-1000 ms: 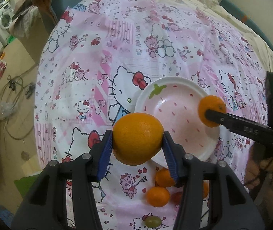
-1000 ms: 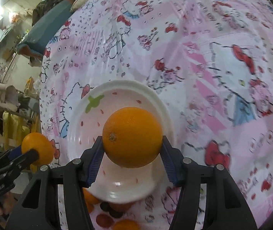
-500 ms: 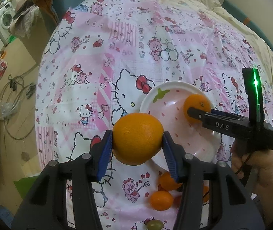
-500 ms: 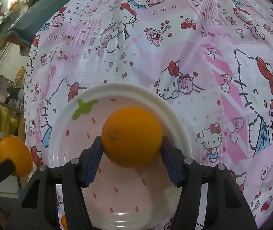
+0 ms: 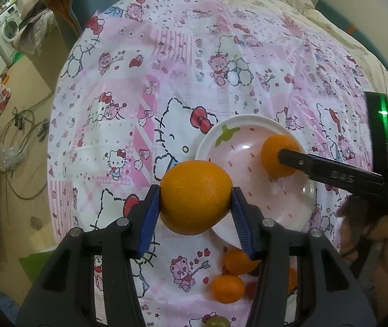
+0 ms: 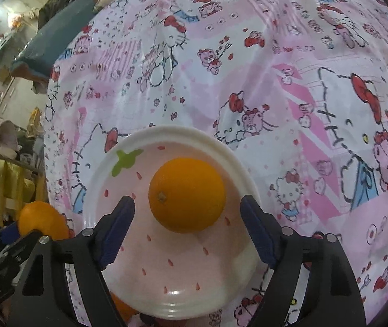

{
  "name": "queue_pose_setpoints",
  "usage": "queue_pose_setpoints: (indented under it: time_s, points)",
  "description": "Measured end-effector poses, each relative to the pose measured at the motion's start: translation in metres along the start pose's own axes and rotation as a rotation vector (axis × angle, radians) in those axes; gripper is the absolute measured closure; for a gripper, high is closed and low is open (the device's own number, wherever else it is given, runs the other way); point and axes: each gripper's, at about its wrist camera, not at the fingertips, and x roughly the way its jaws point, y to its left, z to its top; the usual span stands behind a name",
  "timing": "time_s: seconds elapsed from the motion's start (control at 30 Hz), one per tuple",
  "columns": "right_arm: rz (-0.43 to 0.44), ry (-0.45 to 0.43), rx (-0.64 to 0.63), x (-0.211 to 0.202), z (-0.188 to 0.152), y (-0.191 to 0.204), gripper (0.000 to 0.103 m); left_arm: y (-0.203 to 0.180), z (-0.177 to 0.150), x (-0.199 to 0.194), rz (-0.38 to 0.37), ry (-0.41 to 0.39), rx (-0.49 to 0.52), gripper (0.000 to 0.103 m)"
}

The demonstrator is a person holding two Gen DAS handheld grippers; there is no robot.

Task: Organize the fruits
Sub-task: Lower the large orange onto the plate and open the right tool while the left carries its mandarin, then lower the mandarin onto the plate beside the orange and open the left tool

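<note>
Left wrist: cartoon-print pink bedsheet (image 5: 194, 68), left tongs (image 5: 195, 212) clamping an orange (image 5: 195, 196); right tongs (image 6: 187, 226) opening.

You brought your right hand-held gripper (image 6: 187, 224) down over the strawberry plate (image 6: 128, 141) and lowered the orange (image 6: 187, 194) into it. Then you started to open the jaws; they are opening now, and both pads came away from the orange, which now lies free on the plate between them.
</note>
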Motion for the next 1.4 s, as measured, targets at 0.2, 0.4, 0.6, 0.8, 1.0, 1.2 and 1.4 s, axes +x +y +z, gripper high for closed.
queue_pose_setpoints:
  time_s: [0.2, 0.4, 0.6, 0.8, 1.0, 1.2, 1.4]
  points:
    - [0.013, -0.028, 0.032, -0.026, -0.012, -0.012, 0.02, -0.016, 0.002, 0.014, -0.001, 0.023, 0.041, 0.056]
    - [-0.013, -0.033, 0.057, -0.045, -0.029, -0.03, 0.02, -0.03, 0.006, 0.043, -0.051, 0.083, 0.042, 0.056]
    - [-0.018, -0.063, 0.069, -0.068, -0.038, -0.041, 0.021, -0.043, 0.02, 0.066, -0.046, 0.088, 0.052, 0.056]
    - [-0.03, -0.073, 0.066, -0.081, -0.043, -0.048, 0.021, -0.056, 0.034, 0.08, -0.025, 0.068, 0.086, 0.056]
    - [-0.035, -0.073, 0.072, -0.088, -0.05, -0.057, 0.021, -0.06, 0.043, 0.086, -0.015, 0.041, 0.092, 0.055]
    - [-0.034, -0.069, 0.091, -0.089, -0.05, -0.063, 0.021, -0.063, 0.044, 0.087, -0.003, 0.036, 0.11, 0.052]
    - [-0.034, -0.078, 0.079, -0.092, -0.051, -0.059, 0.021, -0.06, 0.041, 0.09, -0.014, 0.04, 0.102, 0.033]
